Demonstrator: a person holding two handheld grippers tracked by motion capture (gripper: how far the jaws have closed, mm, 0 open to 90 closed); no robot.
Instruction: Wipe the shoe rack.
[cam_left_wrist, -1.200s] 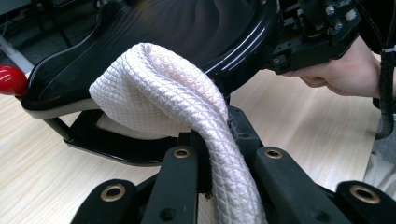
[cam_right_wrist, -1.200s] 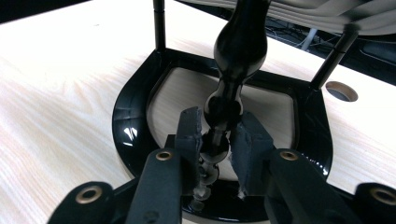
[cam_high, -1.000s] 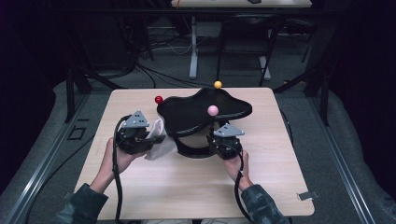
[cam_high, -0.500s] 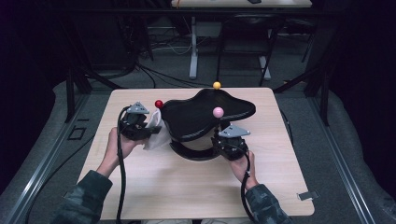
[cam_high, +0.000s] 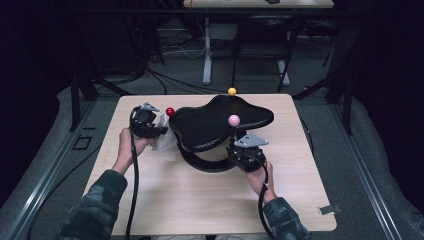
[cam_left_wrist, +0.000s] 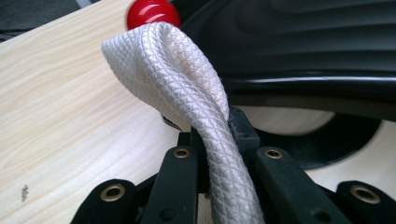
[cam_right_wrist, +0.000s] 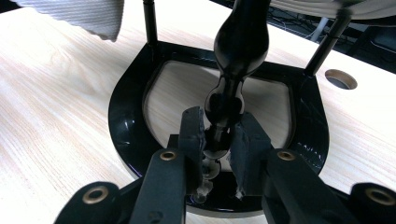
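A black stand with a wavy top tray (cam_high: 215, 122) rests on a curved base (cam_high: 200, 161) on the wooden table. Red (cam_high: 170, 111), yellow (cam_high: 231, 91) and pink (cam_high: 233, 120) balls cap its posts. My left gripper (cam_high: 161, 131) is shut on a white textured cloth (cam_left_wrist: 187, 79). The cloth hangs against the tray's left edge (cam_left_wrist: 317, 42), just below the red ball (cam_left_wrist: 152, 11). My right gripper (cam_right_wrist: 219, 135) is shut on the black turned post (cam_right_wrist: 238, 42) under the pink ball, low down over the base ring (cam_right_wrist: 128, 116). The cloth's corner (cam_right_wrist: 84, 14) shows at that view's top left.
The wooden table (cam_high: 200, 210) has bare room in front of the stand and on both sides. A round hole (cam_right_wrist: 341, 79) lies in the tabletop beyond the base. Dark floor, cables and another table's legs (cam_high: 207, 50) lie behind.
My left gripper has carried the cloth forward and to the right, up against the tray by the red ball. The right gripper has stayed on the post.
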